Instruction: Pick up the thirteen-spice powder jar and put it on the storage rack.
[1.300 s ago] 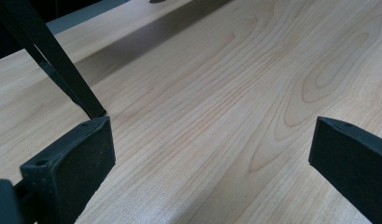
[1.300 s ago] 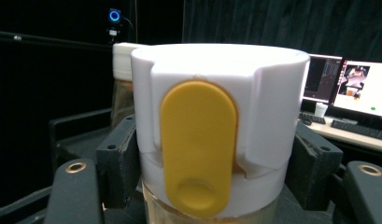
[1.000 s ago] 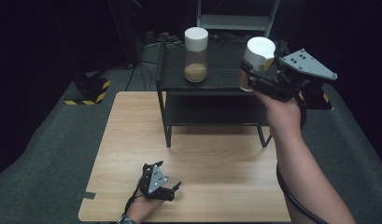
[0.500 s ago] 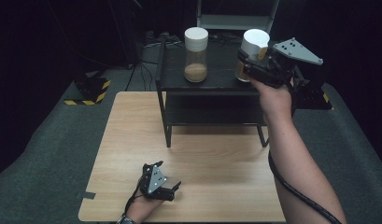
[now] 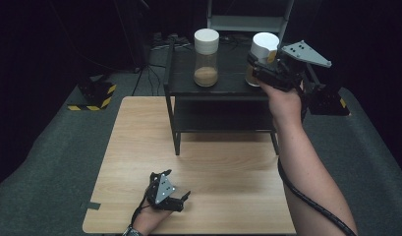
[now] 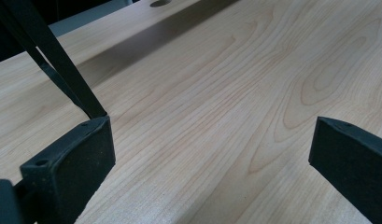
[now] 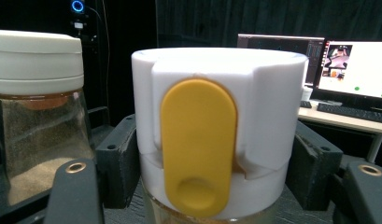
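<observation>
My right gripper (image 5: 255,69) is shut on a jar with a white lid (image 5: 264,46) and a yellow flip tab (image 7: 198,144), held over the right end of the black shelf's top (image 5: 228,86). Whether its base touches the shelf I cannot tell. In the right gripper view the jaws press both sides of the lid (image 7: 216,126). A second jar (image 5: 206,58) with a white lid and brown powder stands on the shelf top to its left; it is also in the right gripper view (image 7: 37,116). My left gripper (image 5: 181,200) rests open on the wooden table (image 5: 139,147) near the front edge, nothing between its jaws (image 6: 212,158).
The black shelf stands at the table's far edge, its legs (image 5: 176,137) on the wood and a lower tier under the top. A yellow-and-black striped block (image 5: 93,101) lies on the grey floor at the left. Monitors (image 7: 352,65) glow behind the shelf.
The right gripper has carried the white-lidded jar left and forward, from beyond the shelf's right end to over its top. The left gripper has not moved.
</observation>
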The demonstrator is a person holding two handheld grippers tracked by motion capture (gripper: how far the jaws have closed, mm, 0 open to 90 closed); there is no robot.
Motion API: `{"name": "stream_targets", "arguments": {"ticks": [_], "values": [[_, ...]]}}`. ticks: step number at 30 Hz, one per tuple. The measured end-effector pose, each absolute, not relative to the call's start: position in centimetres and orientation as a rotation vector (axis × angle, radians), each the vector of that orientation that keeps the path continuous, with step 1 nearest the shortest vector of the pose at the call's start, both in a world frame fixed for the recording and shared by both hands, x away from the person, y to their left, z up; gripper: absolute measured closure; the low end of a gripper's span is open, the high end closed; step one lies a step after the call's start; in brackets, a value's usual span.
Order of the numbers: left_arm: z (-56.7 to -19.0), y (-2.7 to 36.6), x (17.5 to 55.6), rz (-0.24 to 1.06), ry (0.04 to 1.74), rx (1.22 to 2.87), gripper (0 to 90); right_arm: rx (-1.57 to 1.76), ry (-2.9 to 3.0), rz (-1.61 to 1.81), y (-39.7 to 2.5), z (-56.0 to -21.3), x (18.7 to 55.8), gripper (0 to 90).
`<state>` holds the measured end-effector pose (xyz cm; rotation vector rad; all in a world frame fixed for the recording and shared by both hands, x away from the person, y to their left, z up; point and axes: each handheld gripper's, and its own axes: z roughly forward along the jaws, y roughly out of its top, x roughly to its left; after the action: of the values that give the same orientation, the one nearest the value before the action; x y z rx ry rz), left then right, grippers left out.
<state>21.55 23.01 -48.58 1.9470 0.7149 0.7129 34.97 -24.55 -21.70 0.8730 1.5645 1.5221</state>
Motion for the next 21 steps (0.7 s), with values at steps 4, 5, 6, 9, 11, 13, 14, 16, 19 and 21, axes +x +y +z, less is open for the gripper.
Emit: {"name": "stream_targets", "arguments": {"ticks": [4, 5, 6, 9, 11, 13, 14, 16, 19, 21], "values": [[-48.57, 23.06, 21.61, 0.708, 0.716, 1.947, 0.6, 0.881, 1.557, 1.53, -24.53, -21.97, 35.14, 29.6], [-48.6, 23.09, 21.59, 0.705, 0.721, 1.942, 0.6, 0.884, 1.553, 1.534, -24.49, -22.02, 35.18, 29.6], [-48.61, 23.1, 21.59, 0.705, 0.721, 1.941, 0.6, 0.883, 1.553, 1.534, -24.48, -22.0, 35.22, 29.6], [-48.59, 23.09, 21.59, 0.706, 0.719, 1.943, 0.6, 0.887, 1.551, 1.539, -24.39, -21.97, 35.31, 29.4], [-48.57, 23.06, 21.6, 0.709, 0.715, 1.947, 0.6, 0.894, 1.547, 1.544, -24.36, -21.96, 35.4, 29.4], [-48.57, 23.06, 21.59, 0.709, 0.715, 1.946, 0.6, 0.898, 1.545, 1.546, -24.37, -21.99, 35.44, 29.4], [-48.58, 23.07, 21.59, 0.708, 0.715, 1.946, 0.6, 0.903, 1.541, 1.551, -24.4, -22.03, 35.5, 29.4], [-48.58, 23.09, 21.6, 0.708, 0.716, 1.945, 0.6, 0.905, 1.54, 1.552, -24.46, -22.06, 35.59, 29.3], [-48.6, 23.12, 21.59, 0.706, 0.718, 1.942, 0.6, 0.909, 1.539, 1.552, -24.44, -22.03, 35.69, 29.2], [-48.6, 23.11, 21.6, 0.707, 0.717, 1.943, 0.6, 0.907, 1.54, 1.548, -24.38, -21.96, 35.72, 29.1]]}}
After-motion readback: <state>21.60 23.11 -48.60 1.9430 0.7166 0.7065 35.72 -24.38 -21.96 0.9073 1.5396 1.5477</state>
